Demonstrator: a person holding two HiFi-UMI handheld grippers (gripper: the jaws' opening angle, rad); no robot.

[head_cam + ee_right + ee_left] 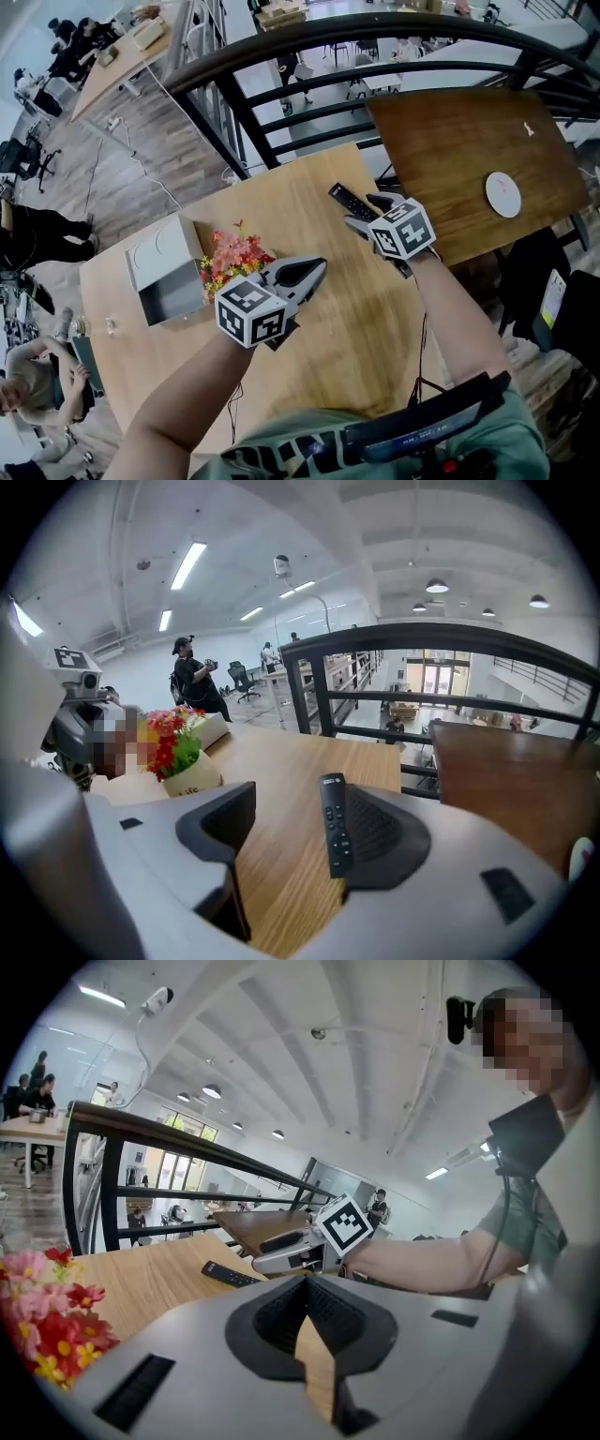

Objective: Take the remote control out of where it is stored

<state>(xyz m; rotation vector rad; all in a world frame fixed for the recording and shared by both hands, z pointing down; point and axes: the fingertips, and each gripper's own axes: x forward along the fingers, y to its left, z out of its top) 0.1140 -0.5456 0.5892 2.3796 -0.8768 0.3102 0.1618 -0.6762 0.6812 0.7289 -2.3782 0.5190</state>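
Note:
A slim black remote control (348, 200) lies flat on the light wooden table (309, 206), towards its far edge. My right gripper (364, 212) hovers just behind the remote with its jaws wide apart. In the right gripper view the remote (336, 824) rests on the wood just in front of the right jaw, and nothing sits between the pads of the right gripper (295, 817). My left gripper (319, 267) is nearer me, beside the flowers, its jaws together and empty. The left gripper view, past the left gripper's (306, 1283) own jaws, shows the remote (230, 1275) and the right gripper (281, 1251).
An open grey box (161, 272) stands at the table's left, with a pot of red and pink flowers (234, 255) against it. A dark brown table (469, 159) bearing a white disc (503, 194) adjoins on the right. A black railing (375, 56) runs behind.

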